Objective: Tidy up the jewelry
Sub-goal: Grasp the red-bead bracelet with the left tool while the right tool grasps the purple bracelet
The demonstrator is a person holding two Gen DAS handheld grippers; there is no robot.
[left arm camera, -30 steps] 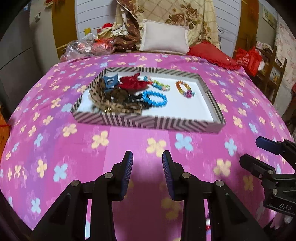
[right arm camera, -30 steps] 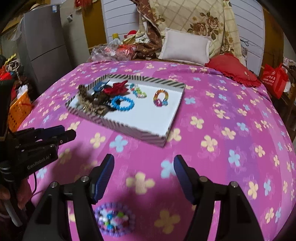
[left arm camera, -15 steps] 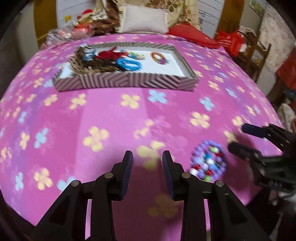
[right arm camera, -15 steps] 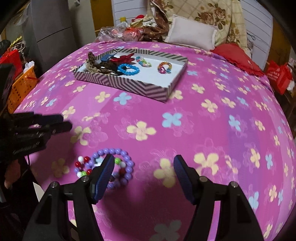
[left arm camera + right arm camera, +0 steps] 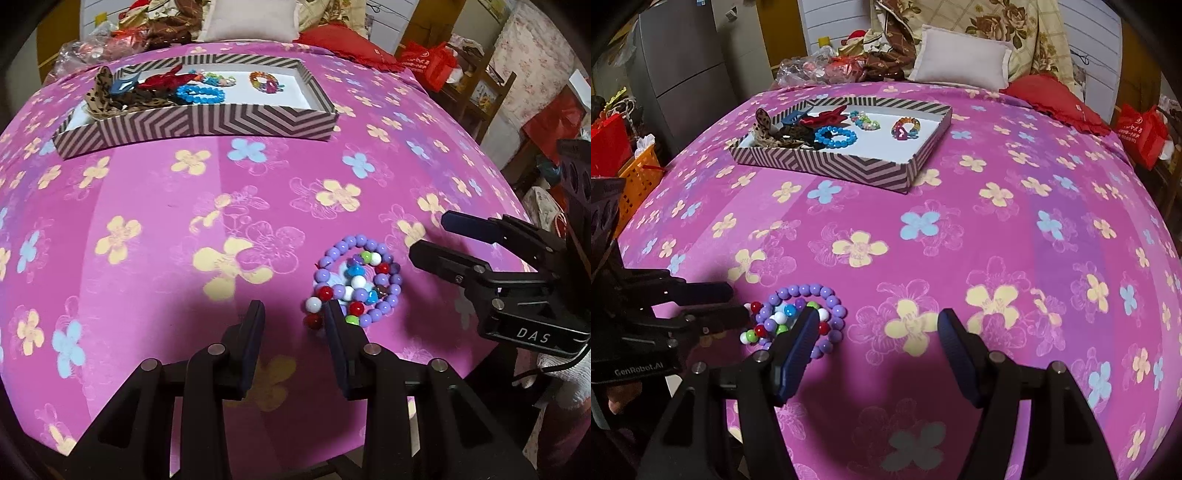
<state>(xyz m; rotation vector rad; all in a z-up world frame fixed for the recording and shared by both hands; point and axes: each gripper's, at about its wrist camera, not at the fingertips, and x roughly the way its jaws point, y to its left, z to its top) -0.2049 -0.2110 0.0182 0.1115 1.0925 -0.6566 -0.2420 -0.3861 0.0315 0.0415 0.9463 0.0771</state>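
Note:
A purple bead bracelet tangled with red, white, green and blue beads [image 5: 356,282] lies on the pink flowered bedspread near its front edge; it also shows in the right wrist view [image 5: 798,314]. My left gripper [image 5: 293,314] is open, just left of the beads, its right finger touching them. My right gripper [image 5: 877,325] is open wide, the beads at its left finger. The striped tray [image 5: 207,123] at the far side holds a blue bead bracelet [image 5: 200,94], a multicoloured bracelet [image 5: 264,81], a red bow and leopard-print hair ties.
Pillows [image 5: 960,62] and a heap of clothes lie at the head of the bed. An orange basket [image 5: 637,177] and a grey fridge stand to the left. Red bags [image 5: 1143,129] and wooden furniture stand to the right.
Both grippers have pulled back from the tray toward the bed's front edge and dropped low. The bead bracelet now lies between them.

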